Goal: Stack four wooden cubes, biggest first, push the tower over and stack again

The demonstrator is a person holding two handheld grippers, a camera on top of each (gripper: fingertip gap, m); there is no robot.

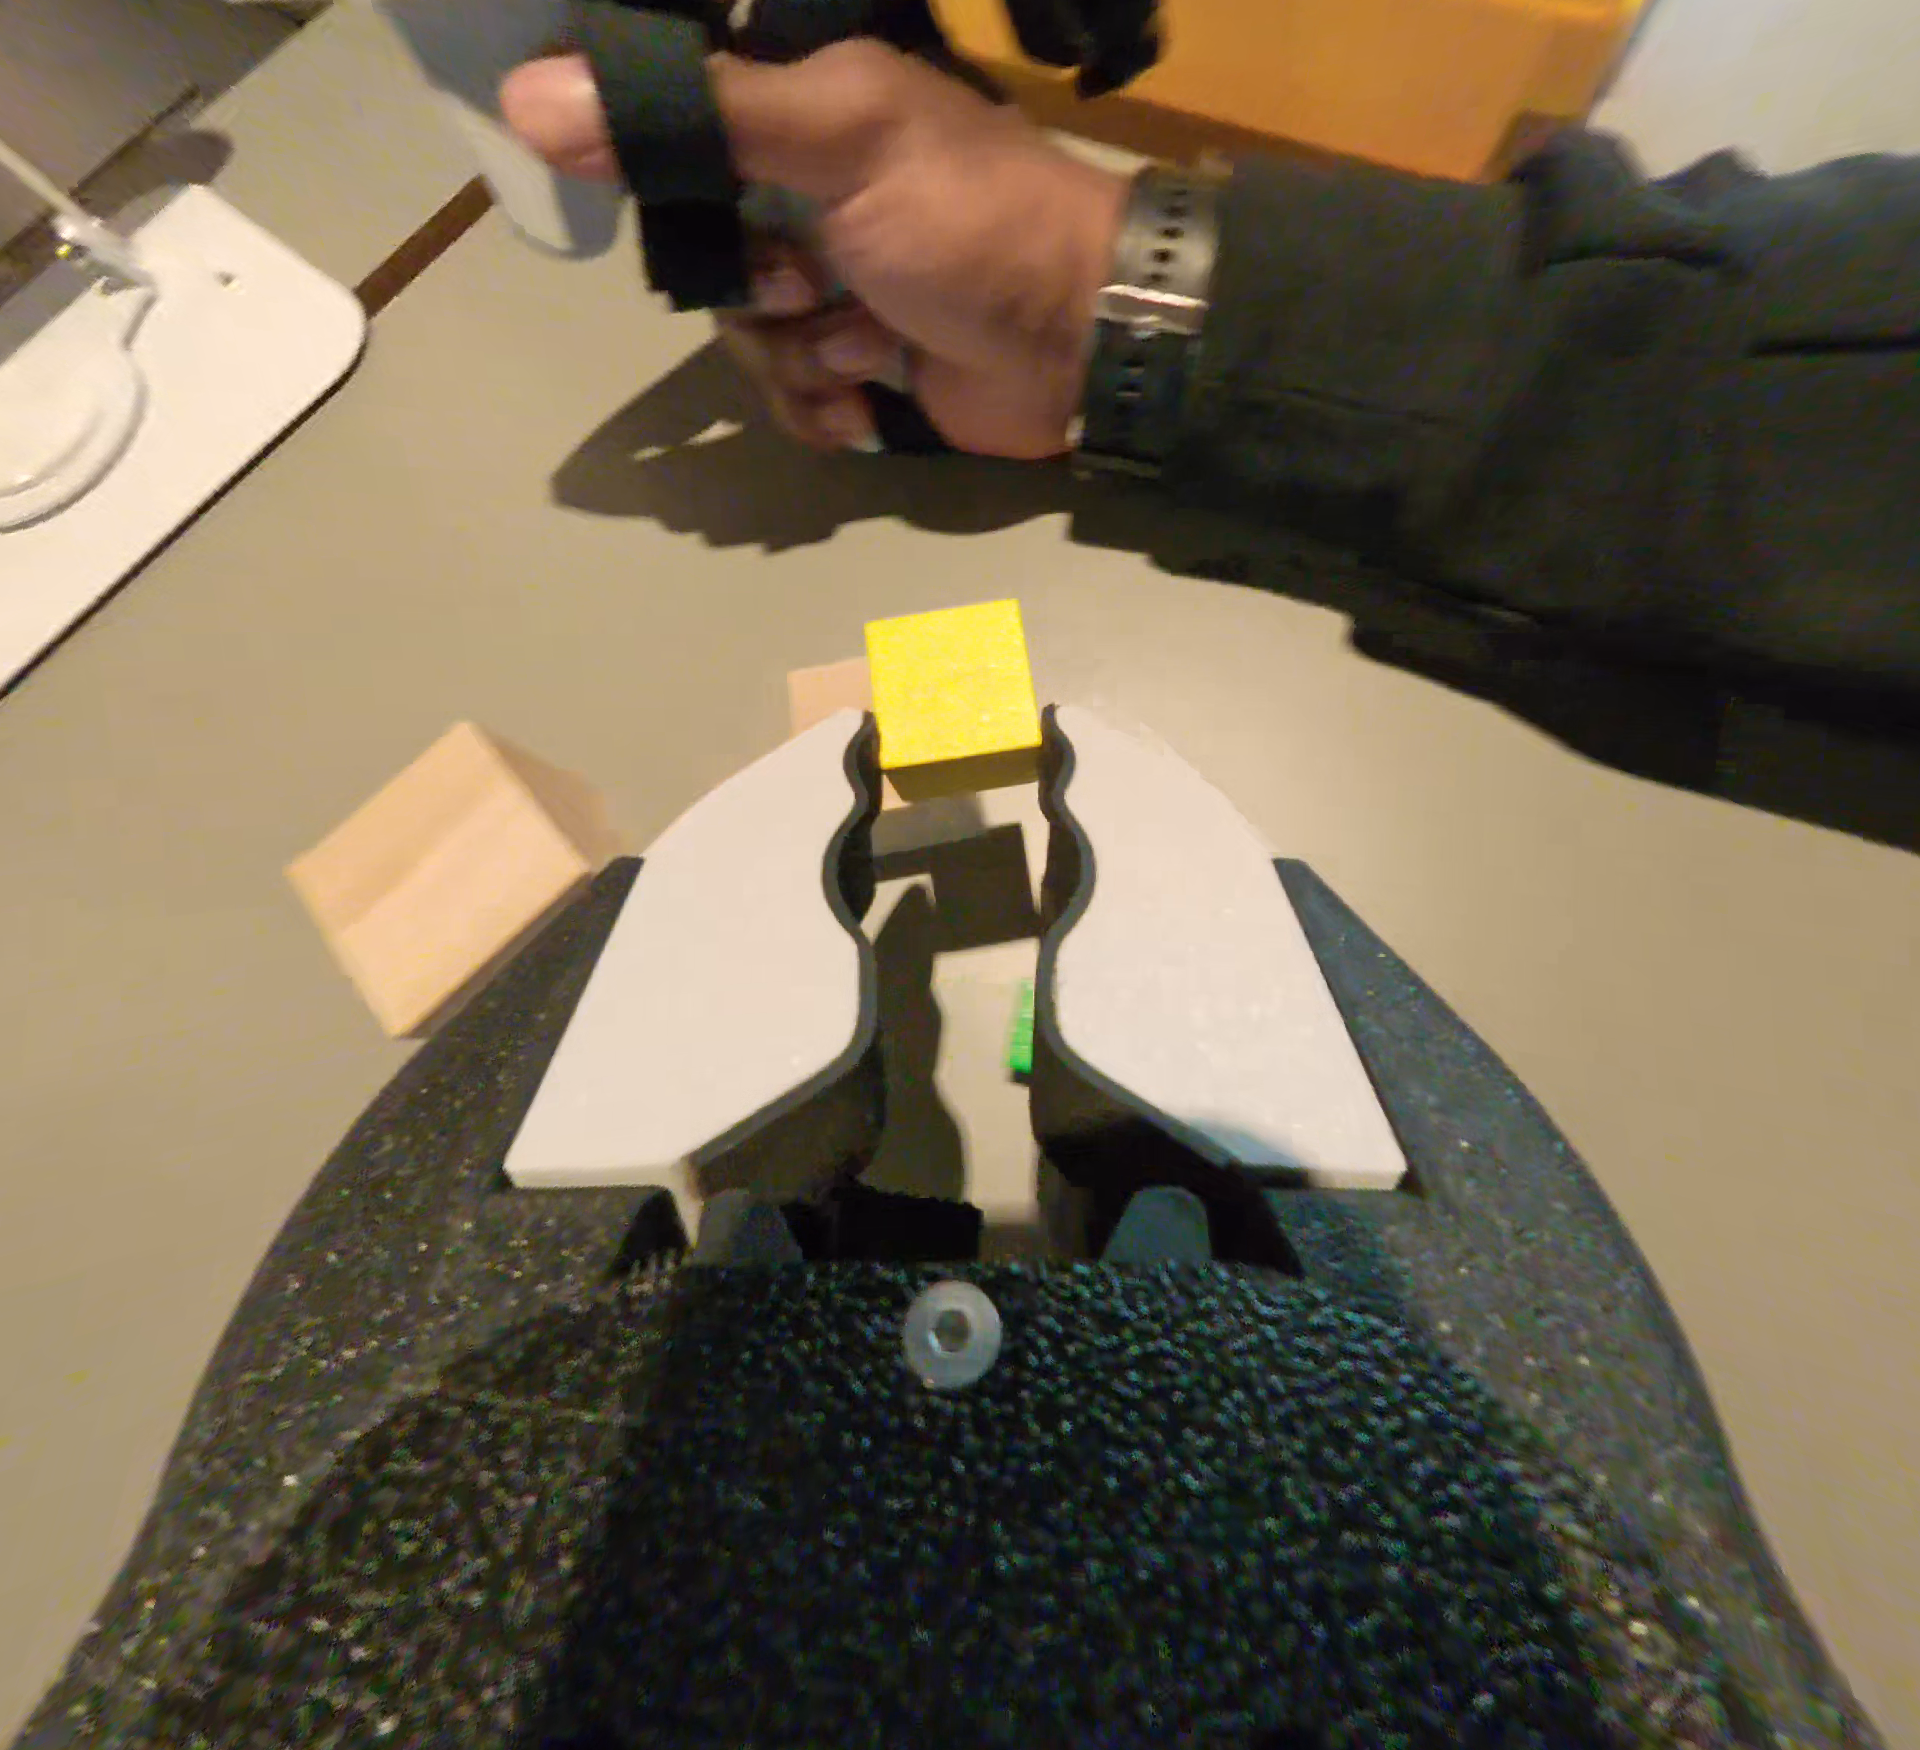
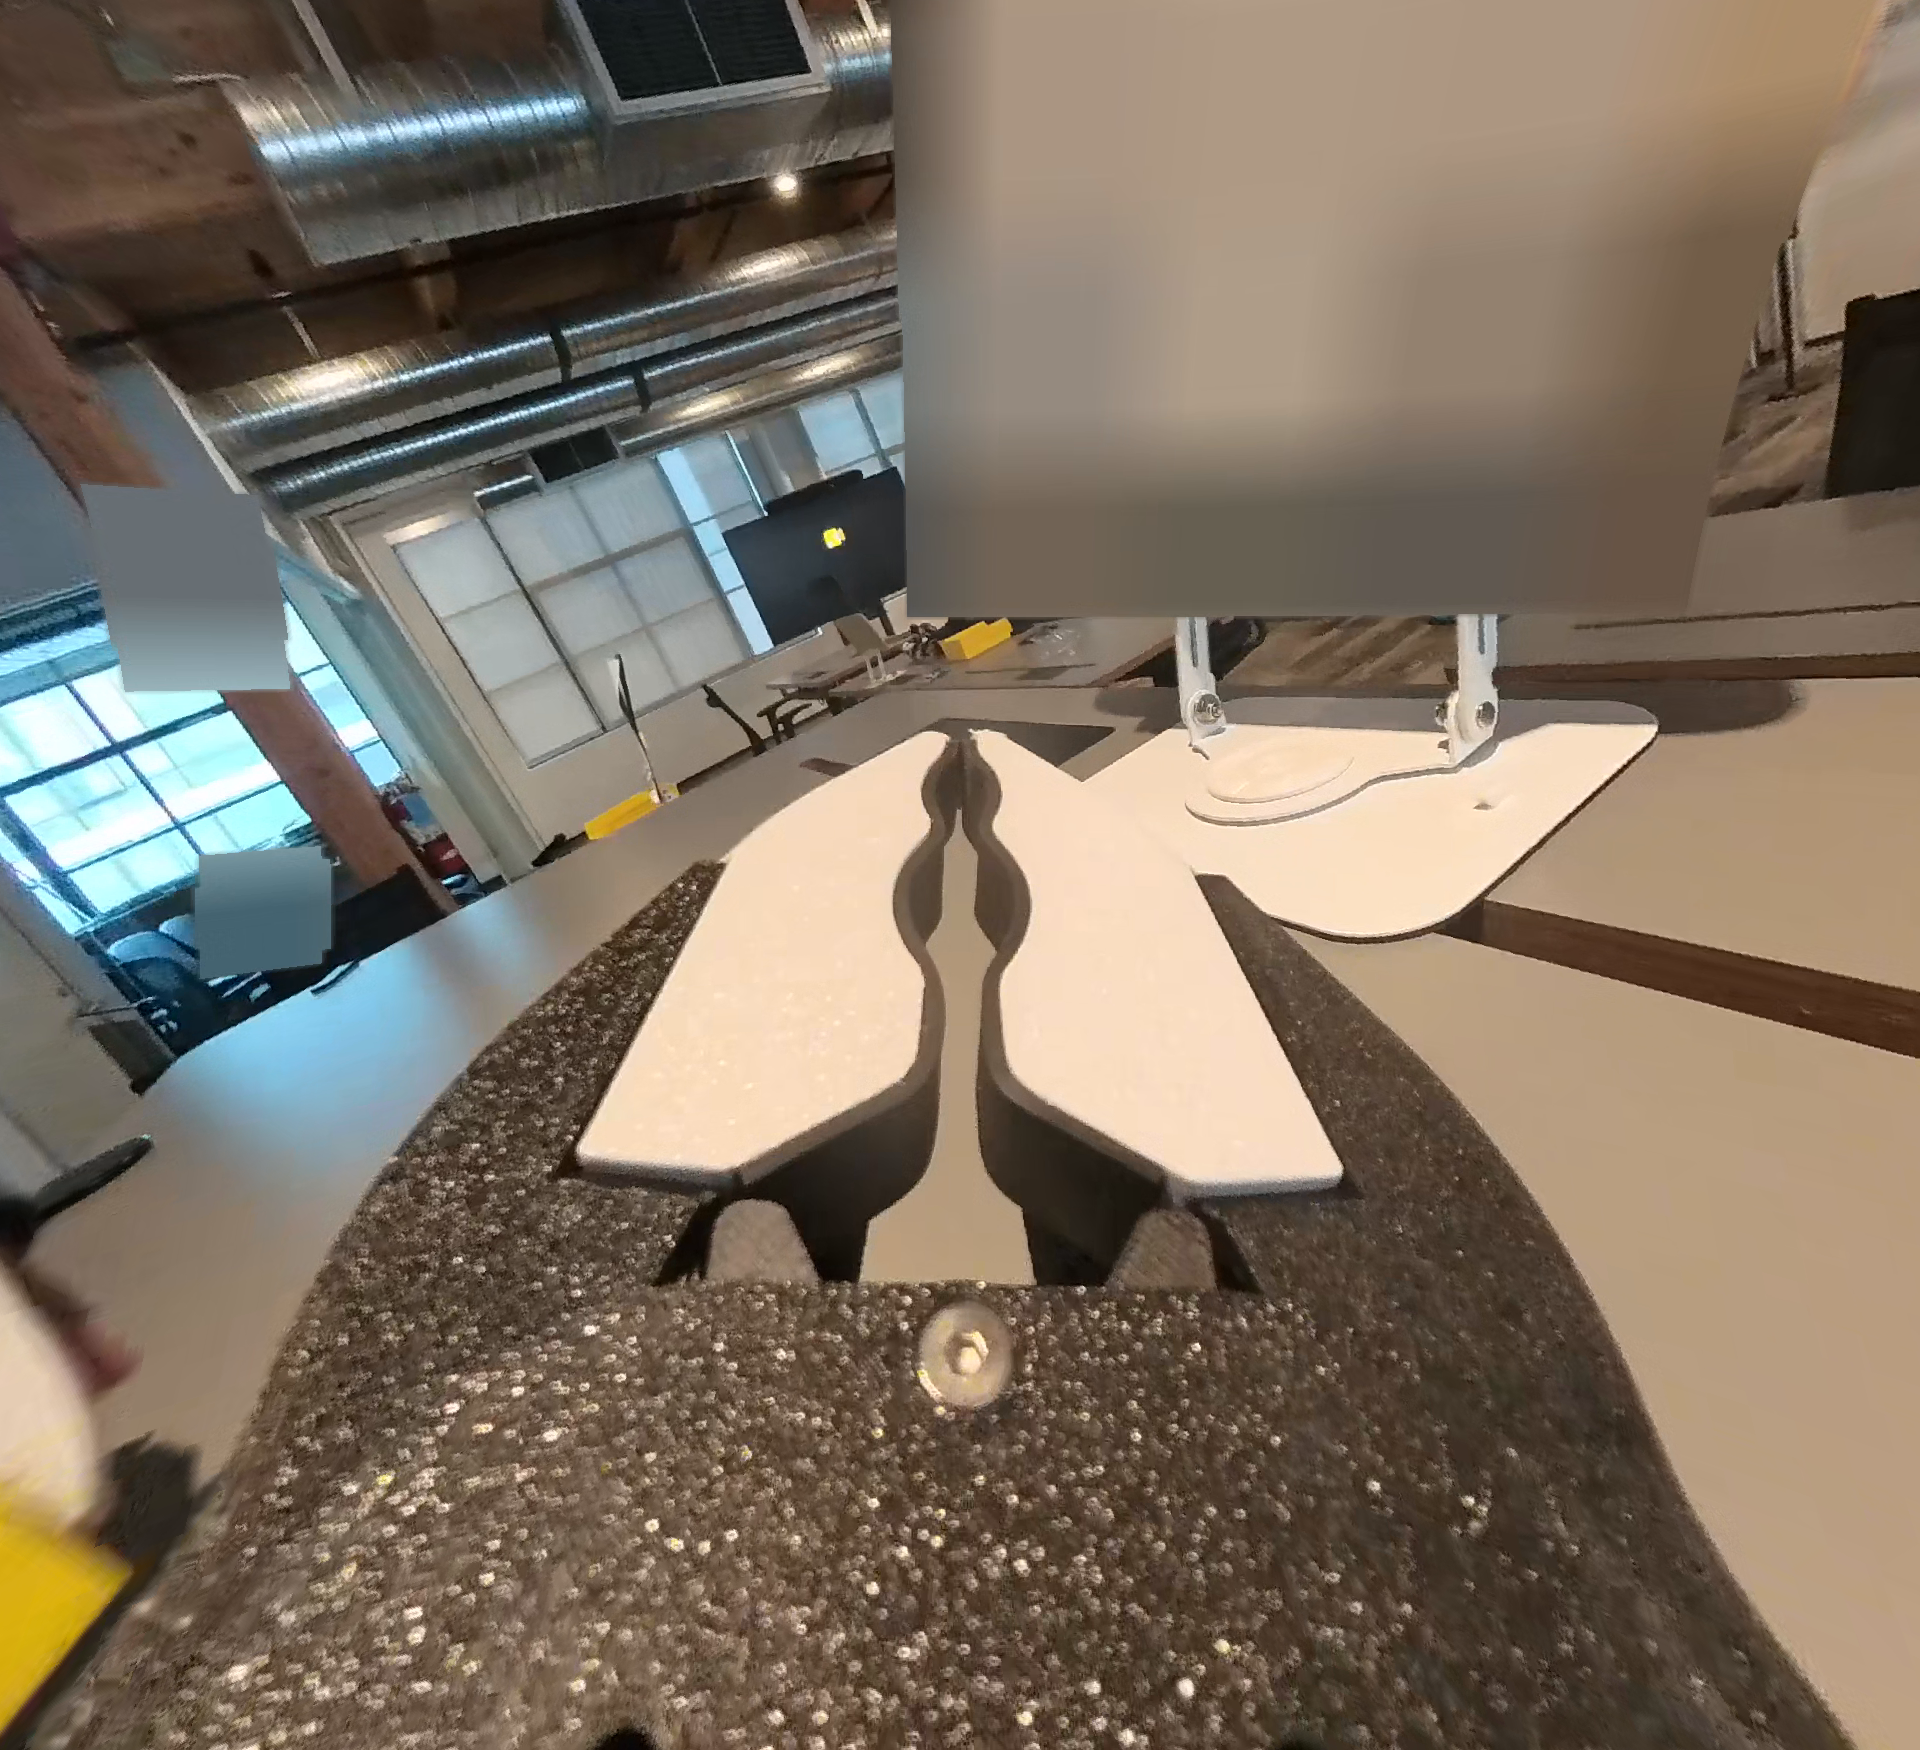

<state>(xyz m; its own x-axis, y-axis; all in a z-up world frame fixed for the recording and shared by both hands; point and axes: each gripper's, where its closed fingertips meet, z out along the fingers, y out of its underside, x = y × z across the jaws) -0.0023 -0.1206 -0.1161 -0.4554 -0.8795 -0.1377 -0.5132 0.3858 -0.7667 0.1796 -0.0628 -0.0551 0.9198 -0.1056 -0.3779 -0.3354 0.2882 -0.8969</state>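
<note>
My left gripper (image 1: 958, 750) is shut on a yellow cube (image 1: 951, 698) at its fingertips and holds it a little above the grey table; the cube's shadow lies beneath it. A larger plain wooden cube (image 1: 447, 879) sits on the table to the left of the fingers. Another plain wooden cube (image 1: 824, 698) shows partly behind the yellow one. A sliver of a green cube (image 1: 1021, 1030) shows between the fingers. My right gripper (image 2: 961, 742) is shut and empty, raised and pointing level across the table. It also shows in the left wrist view, held by a hand (image 1: 914, 246).
A white stand base (image 1: 177, 370) (image 2: 1403, 827) lies at the table's far left. A cardboard box (image 1: 1351, 17) stands behind the hand. A dark sleeve (image 1: 1507, 370) crosses above the table on the right. A blurred yellow thing (image 2: 42, 1596) sits at the right wrist view's lower left edge. The gap from one gripper's tips to the other's is roughly 20 cm.
</note>
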